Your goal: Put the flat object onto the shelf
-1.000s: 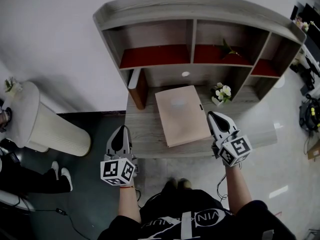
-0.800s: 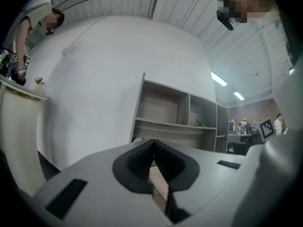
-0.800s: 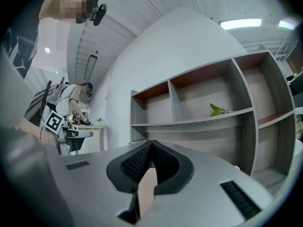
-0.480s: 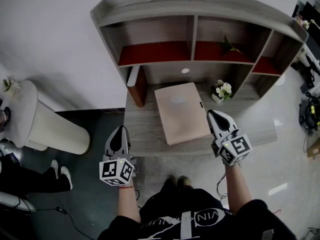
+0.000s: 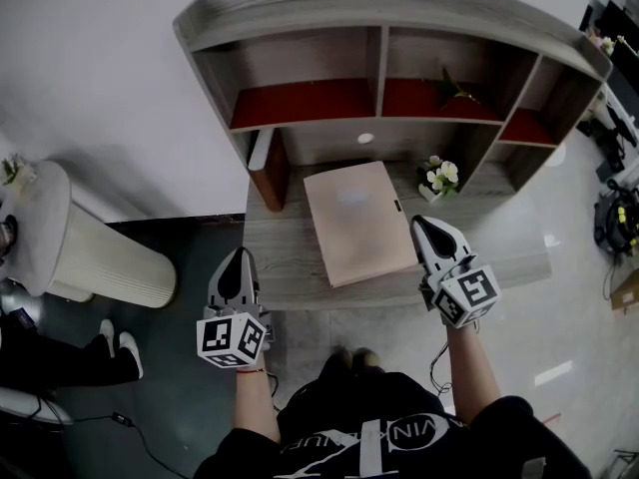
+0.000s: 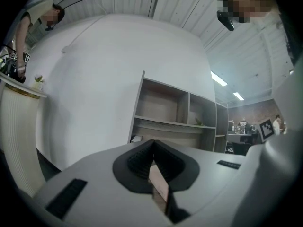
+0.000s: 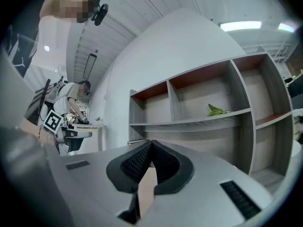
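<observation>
The flat object [image 5: 357, 221], a pale pink-beige board, lies on the grey wooden desk [image 5: 285, 272] below the shelf unit [image 5: 379, 13], which has red-lined compartments. My right gripper [image 5: 424, 225] is held level just right of the board's right edge, its jaws shut with nothing in them. My left gripper [image 5: 237, 257] hovers off the desk's front left corner, well apart from the board, also shut and empty. In the left gripper view the pads of the left gripper [image 6: 152, 142] meet, with the shelf unit [image 6: 165, 122] ahead. In the right gripper view the right gripper [image 7: 150, 143] likewise faces the shelf unit [image 7: 199, 119].
A small pot of white flowers [image 5: 439, 178] stands on the desk behind the right gripper. A brown upright block [image 5: 268, 173] leans at the desk's back left. A green leaf [image 5: 454, 86] lies in the middle compartment. A white fluted pedestal [image 5: 90, 252] stands on the floor at left.
The head view has drifted slightly, so the shelf sits a little further left. Neither gripper nor the flat object has moved.
</observation>
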Tool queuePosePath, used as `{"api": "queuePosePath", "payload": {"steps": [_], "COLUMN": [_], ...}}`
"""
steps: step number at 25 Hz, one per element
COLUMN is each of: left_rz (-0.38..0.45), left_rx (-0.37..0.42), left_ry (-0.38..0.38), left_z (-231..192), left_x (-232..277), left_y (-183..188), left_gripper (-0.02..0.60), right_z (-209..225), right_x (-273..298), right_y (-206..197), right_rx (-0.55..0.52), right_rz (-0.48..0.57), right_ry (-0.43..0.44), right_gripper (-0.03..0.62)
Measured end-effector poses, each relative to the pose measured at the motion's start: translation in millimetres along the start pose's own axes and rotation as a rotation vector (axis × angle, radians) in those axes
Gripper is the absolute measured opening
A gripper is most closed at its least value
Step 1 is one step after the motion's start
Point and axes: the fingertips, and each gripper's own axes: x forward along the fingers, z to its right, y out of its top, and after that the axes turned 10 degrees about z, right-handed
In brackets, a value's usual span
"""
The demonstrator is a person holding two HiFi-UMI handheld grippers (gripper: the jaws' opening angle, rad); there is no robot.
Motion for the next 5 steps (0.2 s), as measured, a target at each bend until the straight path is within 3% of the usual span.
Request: {"api": "queuePosePath", "payload": {"steps": [5], "left_rz": [0.001], "left_rx": [0.003], "left_ry": [-0.002], "left_z": [3.5], "left_x": [0.9], "left_y": [0.9], "left_gripper": [0.005], "right_z": [3.3], "right_x": [-1.0], "right_y": [0.3], "right_rx": [-0.005], "right_rz": [0.004], "right_ry": [0.002], "right_gripper": [0.009]}}
